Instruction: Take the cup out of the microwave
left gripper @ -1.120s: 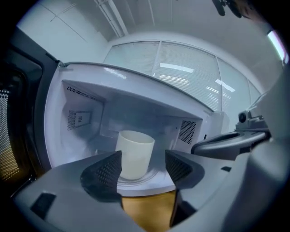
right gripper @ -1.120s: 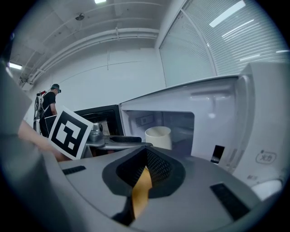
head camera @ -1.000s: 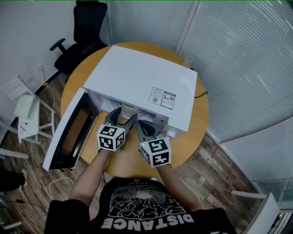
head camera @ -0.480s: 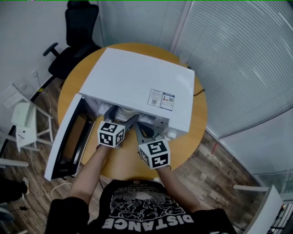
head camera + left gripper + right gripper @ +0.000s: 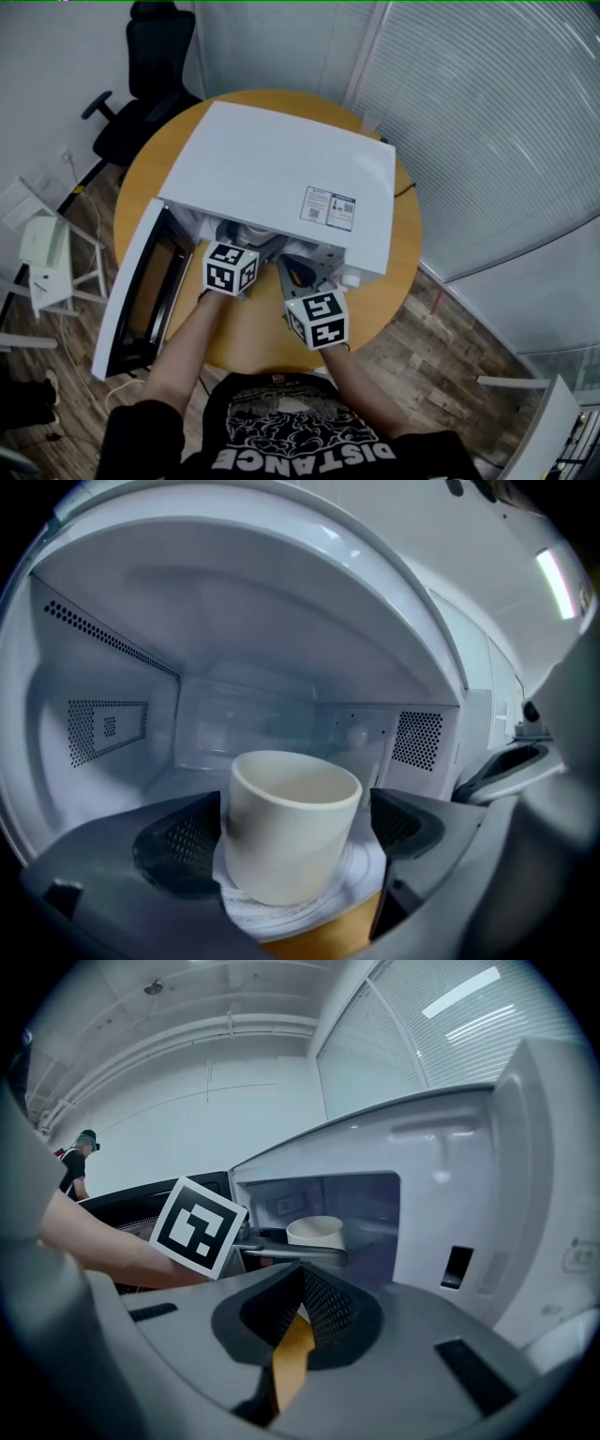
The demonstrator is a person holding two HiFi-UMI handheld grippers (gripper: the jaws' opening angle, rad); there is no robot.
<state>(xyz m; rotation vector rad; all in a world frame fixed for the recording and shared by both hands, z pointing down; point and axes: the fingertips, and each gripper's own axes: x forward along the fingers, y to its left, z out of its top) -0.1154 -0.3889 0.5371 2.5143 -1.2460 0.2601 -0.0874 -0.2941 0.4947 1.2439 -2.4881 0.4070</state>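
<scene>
The white microwave (image 5: pixel 281 178) stands on a round wooden table (image 5: pixel 405 246) with its door (image 5: pixel 141 281) swung open to the left. Inside, a cream handle-less cup (image 5: pixel 291 822) stands upright on the glass turntable (image 5: pixel 361 874). My left gripper (image 5: pixel 295 841) reaches into the cavity. Its jaws have just been opening and stand wide on either side of the cup, with a gap at the right pad (image 5: pixel 398 822). My right gripper (image 5: pixel 302 1274) waits in front of the control panel, shut and empty. From the right gripper view the cup (image 5: pixel 315 1232) shows in the cavity.
A black office chair (image 5: pixel 141 84) stands behind the table at the left. A white rack (image 5: pixel 42 253) is on the floor to the left. Blinds (image 5: pixel 487 122) cover the glass wall at the right. A person (image 5: pixel 77 1162) stands far off.
My left gripper has pushed forward into the microwave mouth, and its jaws have spread wider around the cup. The right gripper has stayed where it was.
</scene>
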